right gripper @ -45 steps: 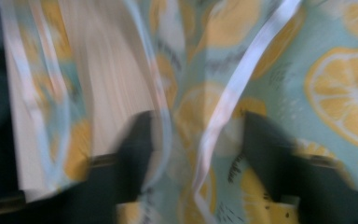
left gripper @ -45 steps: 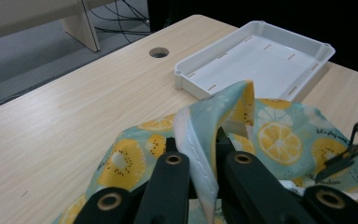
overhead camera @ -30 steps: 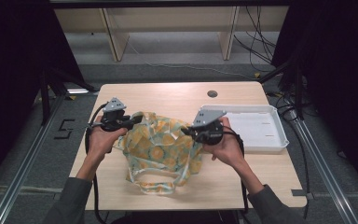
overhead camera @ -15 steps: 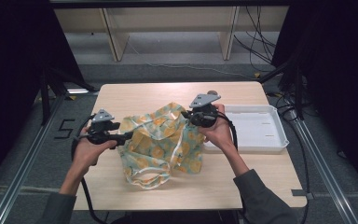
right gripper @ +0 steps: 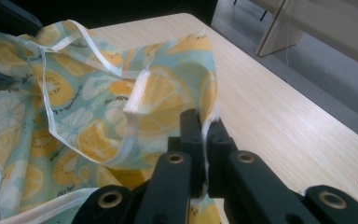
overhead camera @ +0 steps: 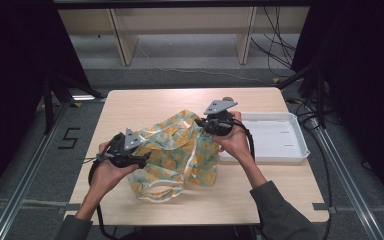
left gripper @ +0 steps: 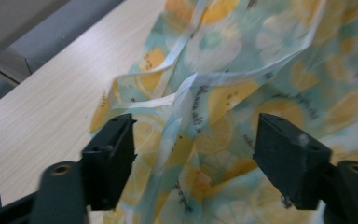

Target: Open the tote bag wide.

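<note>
We hold a thin, limp fruit-print bag (overhead camera: 180, 152) near the middle of the table (overhead camera: 145, 102), left of the white tray (overhead camera: 295, 145). It looks light and floppy; the taped hems seem the firmest places to grip. Our right gripper (right gripper: 204, 133) pinches a hem, while our left gripper (left gripper: 193, 154), jaws just opened wide, straddles a loose fold.

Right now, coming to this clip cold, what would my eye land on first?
The lemon-print bag, crumpled at the middle of the wooden table, draws the eye first. The right claw is clamped on its white-trimmed edge and holds that side up, while the left claw, whose jaws have just been opening, stands open with fabric loose between them. A white tray lies at the table's right edge.
</note>
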`<state>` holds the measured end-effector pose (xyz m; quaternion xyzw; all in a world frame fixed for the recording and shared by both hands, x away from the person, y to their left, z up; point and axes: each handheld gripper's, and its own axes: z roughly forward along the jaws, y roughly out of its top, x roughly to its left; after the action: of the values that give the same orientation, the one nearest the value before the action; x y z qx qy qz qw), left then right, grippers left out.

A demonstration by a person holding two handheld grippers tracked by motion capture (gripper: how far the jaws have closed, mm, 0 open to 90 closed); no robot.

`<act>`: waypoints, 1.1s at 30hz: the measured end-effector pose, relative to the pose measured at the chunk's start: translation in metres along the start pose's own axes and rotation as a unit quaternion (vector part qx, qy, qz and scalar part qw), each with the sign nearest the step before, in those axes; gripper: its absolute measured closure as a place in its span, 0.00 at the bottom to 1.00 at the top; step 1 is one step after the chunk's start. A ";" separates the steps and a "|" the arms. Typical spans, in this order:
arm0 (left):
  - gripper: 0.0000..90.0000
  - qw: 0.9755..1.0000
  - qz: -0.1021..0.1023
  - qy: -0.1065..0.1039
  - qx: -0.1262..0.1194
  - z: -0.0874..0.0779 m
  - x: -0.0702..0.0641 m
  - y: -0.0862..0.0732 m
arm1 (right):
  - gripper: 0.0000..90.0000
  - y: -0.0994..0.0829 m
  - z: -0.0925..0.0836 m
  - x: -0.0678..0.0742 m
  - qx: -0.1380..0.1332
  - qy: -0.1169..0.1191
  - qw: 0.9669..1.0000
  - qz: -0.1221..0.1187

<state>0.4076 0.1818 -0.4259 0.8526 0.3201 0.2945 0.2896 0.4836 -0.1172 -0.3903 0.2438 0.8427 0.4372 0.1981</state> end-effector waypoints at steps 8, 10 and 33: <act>0.99 0.999 0.025 -0.020 -0.043 0.005 0.007 0.029 | 0.63 -0.002 0.000 0.002 0.046 -0.054 0.997 -0.019; 1.00 0.998 0.019 -0.020 -0.054 0.001 0.013 0.038 | 0.54 0.002 -0.008 0.007 0.040 -0.090 0.994 -0.042; 0.99 0.988 -0.102 -0.034 -0.115 0.016 0.069 0.055 | 0.87 -0.016 0.016 0.035 0.110 -0.099 0.981 -0.126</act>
<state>0.4823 0.1917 -0.3770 0.7857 0.3597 0.2695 0.4250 0.4607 -0.0945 -0.4169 0.1982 0.8857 0.2876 0.3058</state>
